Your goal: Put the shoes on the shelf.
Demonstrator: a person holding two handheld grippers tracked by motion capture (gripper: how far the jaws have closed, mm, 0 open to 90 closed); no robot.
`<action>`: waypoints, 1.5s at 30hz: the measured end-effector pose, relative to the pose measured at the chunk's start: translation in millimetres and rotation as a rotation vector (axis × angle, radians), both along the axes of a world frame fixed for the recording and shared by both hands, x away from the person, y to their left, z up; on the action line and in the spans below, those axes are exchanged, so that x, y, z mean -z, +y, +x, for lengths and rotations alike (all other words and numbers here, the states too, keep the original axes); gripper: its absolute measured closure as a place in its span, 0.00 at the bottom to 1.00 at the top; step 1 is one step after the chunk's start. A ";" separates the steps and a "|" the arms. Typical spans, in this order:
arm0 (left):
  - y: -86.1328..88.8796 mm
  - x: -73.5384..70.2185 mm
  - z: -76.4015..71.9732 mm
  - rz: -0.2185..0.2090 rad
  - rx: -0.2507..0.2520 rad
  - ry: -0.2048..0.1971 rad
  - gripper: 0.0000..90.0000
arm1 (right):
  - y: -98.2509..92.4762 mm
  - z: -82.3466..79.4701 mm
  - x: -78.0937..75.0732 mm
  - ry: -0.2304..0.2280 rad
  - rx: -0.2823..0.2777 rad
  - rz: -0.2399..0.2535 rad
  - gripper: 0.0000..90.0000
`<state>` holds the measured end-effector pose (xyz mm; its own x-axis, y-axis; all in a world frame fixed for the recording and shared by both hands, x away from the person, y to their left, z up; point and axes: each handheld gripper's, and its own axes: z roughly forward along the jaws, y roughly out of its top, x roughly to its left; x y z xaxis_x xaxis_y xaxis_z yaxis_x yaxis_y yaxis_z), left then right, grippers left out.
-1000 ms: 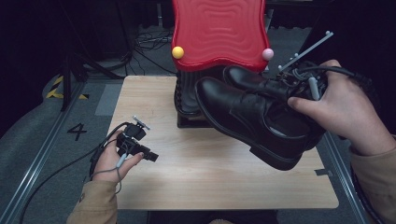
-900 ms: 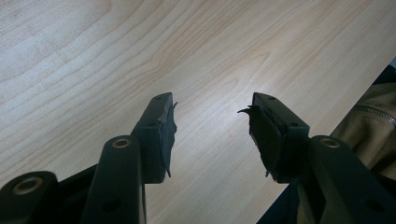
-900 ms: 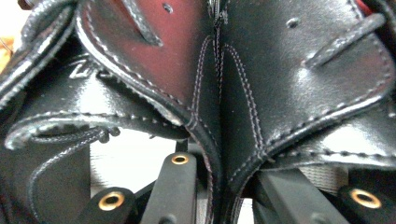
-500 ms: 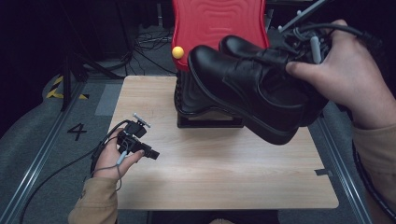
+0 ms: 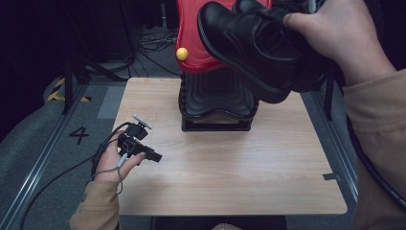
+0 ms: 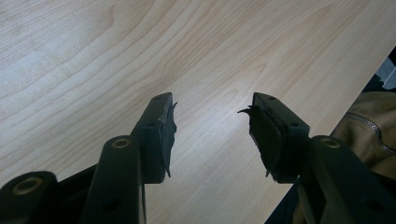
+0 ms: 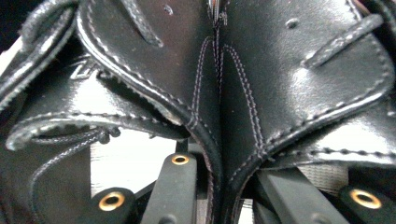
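Pair of black shoes (image 5: 258, 45) held in the air at one o'clock above the table (image 5: 249, 177), the right gripper (image 7: 217, 163) clamped on their inner edges. Left gripper (image 5: 143, 152) at nine o'clock, jaws apart over bare wood

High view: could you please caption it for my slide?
Right claw lifts two black shoes above the stand.

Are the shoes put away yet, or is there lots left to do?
Done: the right gripper has both black shoes pinched together and lifted off the wooden table. In hand: it holds them up by the red and black stand. Left: setting them down somewhere. The left gripper waits open over the table.
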<state>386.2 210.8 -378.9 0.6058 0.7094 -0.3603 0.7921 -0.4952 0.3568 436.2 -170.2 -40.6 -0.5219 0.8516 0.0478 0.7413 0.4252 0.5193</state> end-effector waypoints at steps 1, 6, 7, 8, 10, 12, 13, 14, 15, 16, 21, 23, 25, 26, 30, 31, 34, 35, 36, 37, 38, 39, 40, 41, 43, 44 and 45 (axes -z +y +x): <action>1.3 -0.1 -1.0 -0.008 -0.006 0.004 0.56 | 2.1 3.8 -2.1 -0.004 0.009 0.002 0.91; 7.8 1.7 -3.3 -0.020 -0.021 0.010 0.56 | 11.2 21.2 -11.4 -0.029 0.039 0.028 0.91; 9.1 2.2 -3.8 -0.021 -0.027 0.006 0.56 | 13.0 24.3 -12.1 -0.044 0.039 0.035 0.91; 10.2 2.2 -3.9 -0.028 -0.031 0.013 0.56 | 15.0 27.7 -12.6 -0.056 0.048 0.044 0.91; 13.0 1.5 -2.8 -0.023 -0.026 0.004 0.56 | 19.0 35.1 -13.7 -0.060 0.070 0.050 0.91; 13.8 1.3 -2.6 -0.037 -0.031 0.004 0.56 | 22.9 42.7 -13.9 -0.064 0.089 0.049 0.91; 14.1 1.2 -2.6 -0.040 -0.031 0.006 0.56 | 25.6 46.8 -14.6 -0.074 0.104 0.041 0.91; 14.6 1.4 -2.2 -0.044 -0.030 0.005 0.56 | 27.8 49.6 -15.2 -0.089 0.118 0.039 0.91; 14.7 1.7 -2.0 -0.046 -0.030 0.005 0.56 | 29.3 52.8 -16.0 -0.103 0.123 0.037 0.91; 15.3 2.1 -1.1 -0.040 -0.025 -0.006 0.56 | 30.7 54.9 -16.7 -0.115 0.128 0.035 0.91; 16.4 5.9 1.4 -0.059 -0.021 0.016 0.56 | 39.0 71.7 -19.6 -0.144 0.176 0.039 0.91; 18.2 7.3 2.1 -0.070 -0.030 0.017 0.56 | 43.5 77.3 -19.7 -0.140 0.192 0.032 0.91; 20.2 8.4 3.4 -0.067 -0.032 0.012 0.56 | 47.4 83.6 -19.6 -0.143 0.203 0.025 0.91; 20.2 8.4 3.4 -0.067 -0.032 0.012 0.56 | 47.4 83.6 -19.6 -0.143 0.203 0.025 0.91; 22.2 11.0 4.4 -0.083 -0.032 0.030 0.56 | 56.3 96.8 -20.1 -0.166 0.218 0.024 0.91; 22.2 11.0 4.4 -0.083 -0.032 0.030 0.56 | 57.6 99.5 -19.8 -0.163 0.225 0.026 0.91; 24.3 11.9 4.3 -0.087 -0.036 0.034 0.56 | 60.2 107.9 -15.9 -0.160 0.245 0.049 0.91; 24.7 11.9 4.3 -0.087 -0.037 0.031 0.56 | 61.1 110.3 -14.2 -0.162 0.251 0.050 0.91; 25.3 11.9 4.1 -0.088 -0.037 0.029 0.56 | 61.8 112.0 -12.8 -0.165 0.256 0.048 0.91; 25.3 11.9 4.1 -0.088 -0.037 0.029 0.56 | 62.5 114.4 -11.0 -0.166 0.264 0.046 0.91; 26.0 11.9 4.2 -0.088 -0.037 0.026 0.56 | 62.5 114.4 -11.0 -0.166 0.264 0.046 0.91; 26.6 11.8 4.0 -0.090 -0.039 0.028 0.56 | 63.6 115.4 -10.1 -0.179 0.271 0.043 0.91; 27.1 12.1 4.4 -0.094 -0.037 0.030 0.56 | 65.8 116.5 -8.4 -0.219 0.286 0.037 0.90; 26.9 12.7 4.4 -0.095 -0.041 0.029 0.56 | 66.3 117.1 -7.6 -0.229 0.292 0.034 0.90; 27.0 13.2 5.0 -0.090 -0.040 0.022 0.56 | 67.8 117.6 -6.3 -0.231 0.302 0.038 0.90; 26.4 13.7 4.7 -0.094 -0.043 0.031 0.56 | 69.0 117.9 -5.4 -0.238 0.307 0.041 0.89; 25.8 14.0 4.5 -0.091 -0.042 0.031 0.56 | 72.5 118.0 -2.9 -0.232 0.319 0.038 0.88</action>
